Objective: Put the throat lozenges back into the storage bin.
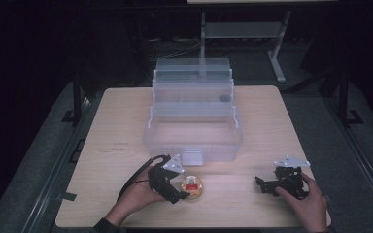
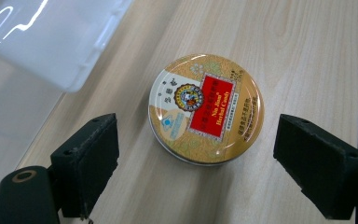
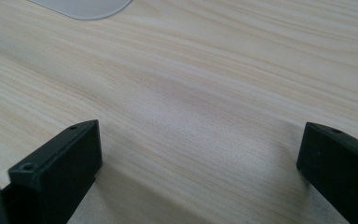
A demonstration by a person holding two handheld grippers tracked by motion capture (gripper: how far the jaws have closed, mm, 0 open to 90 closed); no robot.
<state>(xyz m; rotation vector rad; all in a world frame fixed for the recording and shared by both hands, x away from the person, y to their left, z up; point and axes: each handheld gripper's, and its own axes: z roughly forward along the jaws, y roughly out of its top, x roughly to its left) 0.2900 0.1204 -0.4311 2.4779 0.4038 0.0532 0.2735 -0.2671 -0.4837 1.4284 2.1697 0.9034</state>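
Observation:
A round gold candy tin (image 2: 206,108) with a red label lies flat on the wooden table (image 1: 116,126), near the front edge at the tin's spot (image 1: 193,188). My left gripper (image 1: 172,187) hovers over it, open, its jaws standing wide on either side of the tin without touching it (image 2: 198,165). My right gripper (image 1: 272,184) is held low over bare wood at the front right, open, with nothing between its jaws (image 3: 198,163).
A large clear plastic tiered box (image 1: 194,114) stands open in the table's middle, its front wall just behind the tin; its corner (image 2: 51,42) is seen in the left gripper view. Bare wood lies left and right of it. Dark floor surrounds the table.

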